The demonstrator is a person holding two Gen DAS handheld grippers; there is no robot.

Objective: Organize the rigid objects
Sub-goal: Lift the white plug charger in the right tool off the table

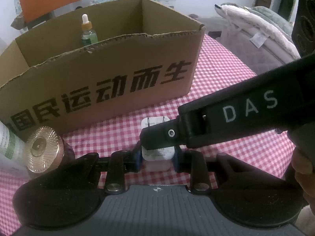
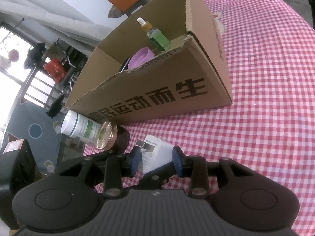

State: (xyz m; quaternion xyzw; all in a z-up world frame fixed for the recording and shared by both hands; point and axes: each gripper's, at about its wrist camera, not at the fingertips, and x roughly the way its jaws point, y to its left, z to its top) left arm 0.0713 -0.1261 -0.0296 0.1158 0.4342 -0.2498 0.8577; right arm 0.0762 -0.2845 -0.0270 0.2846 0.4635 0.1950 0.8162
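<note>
A white charger plug [image 1: 157, 154] with two prongs sits between the blue pads of my left gripper [image 1: 157, 160], which is shut on its sides. One black finger [image 1: 157, 137] of my right gripper crosses over the plug from the right. In the right wrist view the same plug [image 2: 157, 153] is pinched between the pads of my right gripper [image 2: 156, 160], and a finger [image 2: 155, 175] of the left gripper shows just below it. Right behind stands an open cardboard box [image 1: 118, 86] holding a green dropper bottle [image 2: 156, 37] and a purple cup [image 2: 140, 57].
A gold-lidded dark jar [image 2: 112, 138] and a white bottle [image 2: 80, 127] lie on their sides left of the plug, at the edge of the red-checked tablecloth [image 2: 265, 98]. Floor lies beyond that left edge. A person's hand [image 1: 303, 169] holds the right gripper. Bedding [image 1: 256, 25] lies far right.
</note>
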